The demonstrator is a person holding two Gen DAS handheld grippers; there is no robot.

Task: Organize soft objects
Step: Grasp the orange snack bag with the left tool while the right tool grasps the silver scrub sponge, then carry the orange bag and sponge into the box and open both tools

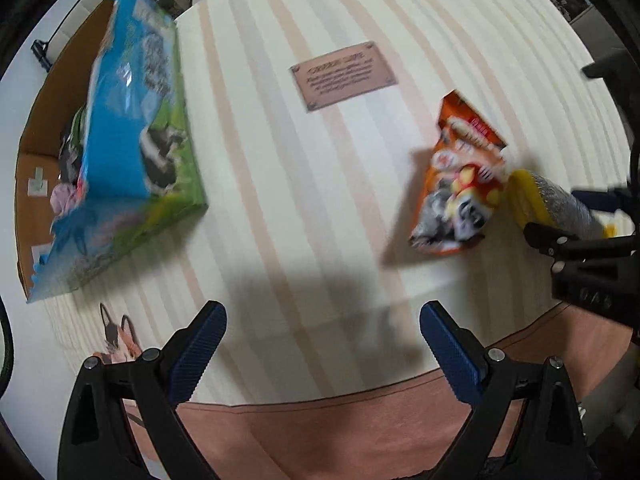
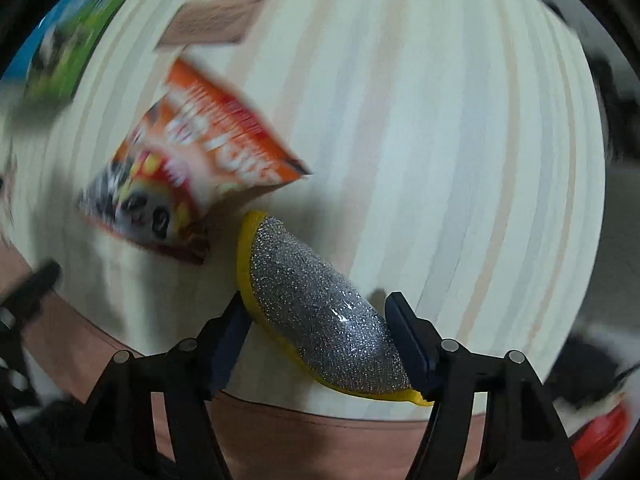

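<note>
A yellow sponge with a silver glitter scouring face (image 2: pixel 316 312) is held between the fingers of my right gripper (image 2: pixel 316 340), above the striped tablecloth (image 2: pixel 440 120). The same sponge (image 1: pixel 552 200) shows at the right in the left wrist view, with the right gripper (image 1: pixel 568 240) on it. An orange snack bag (image 2: pixel 192 168) lies just left of the sponge; it also shows in the left wrist view (image 1: pixel 460 176). My left gripper (image 1: pixel 322 344) is open and empty over the near part of the table.
A blue and green box (image 1: pixel 132 148) stands at the left of the table, holding soft items (image 1: pixel 66 184) next to brown cardboard (image 1: pixel 44 120). A brown printed label (image 1: pixel 344 76) is on the cloth. The table's near edge (image 1: pixel 320 400) runs below the left gripper.
</note>
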